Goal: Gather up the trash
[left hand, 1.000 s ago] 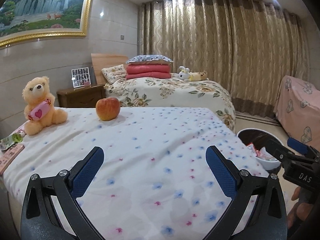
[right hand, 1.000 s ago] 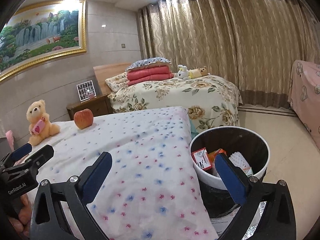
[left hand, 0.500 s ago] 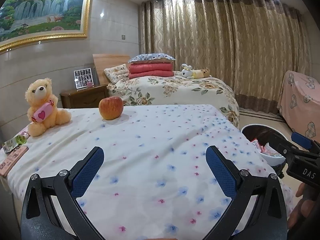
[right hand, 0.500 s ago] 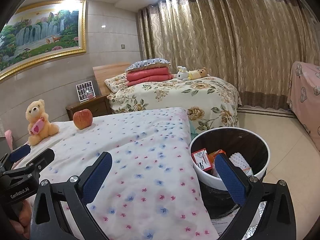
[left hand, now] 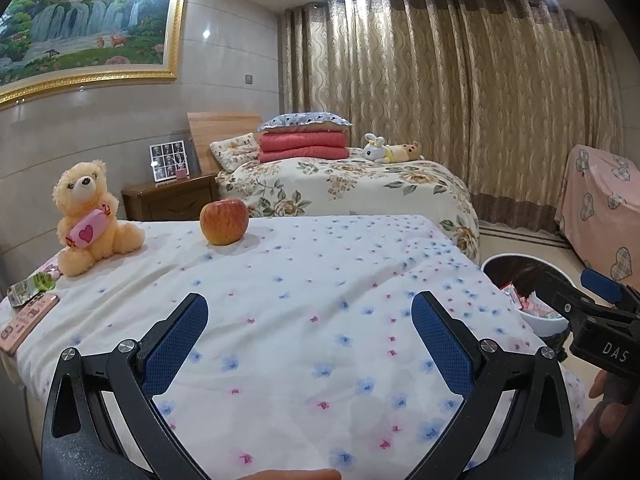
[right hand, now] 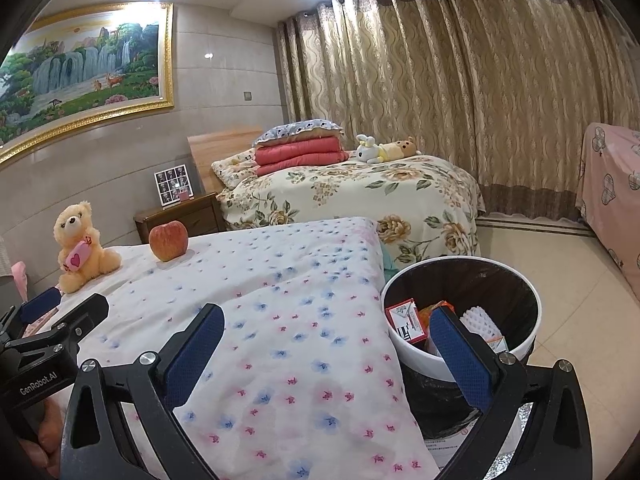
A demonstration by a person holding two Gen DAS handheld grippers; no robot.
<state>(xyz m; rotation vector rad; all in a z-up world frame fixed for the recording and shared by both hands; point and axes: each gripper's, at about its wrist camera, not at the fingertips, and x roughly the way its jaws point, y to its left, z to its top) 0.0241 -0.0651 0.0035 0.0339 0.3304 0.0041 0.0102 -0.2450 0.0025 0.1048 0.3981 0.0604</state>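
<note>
You are looking across the near bed, covered in a white sheet with small blue and pink flowers, which fills the middle of both views. Behind it at 12 o'clock stands a second bed with a floral cover, red folded quilts and two small plush animals on top.

At 3 o'clock in your left view, on the floor just beside the near bed's corner, sits the trash bin (white rim, black liner). Your right view shows it already holding a red-and-white box, an orange wrapper and a white knobbly piece.

On the near bed, the teddy bear sits at 10 o'clock and the apple at 11 o'clock, near each other but apart. At 9 o'clock, by the bed's left edge, lie a green-and-white wrapper and, just beside it, a flat pink packet; whether they touch is unclear.

Your left hand-held gripper hovers over the bare sheet with its blue pads spread wide, grasping nothing. Your right hand-held gripper is likewise released and empty, one finger over the sheet, the other in front of the bin's rim.
</note>
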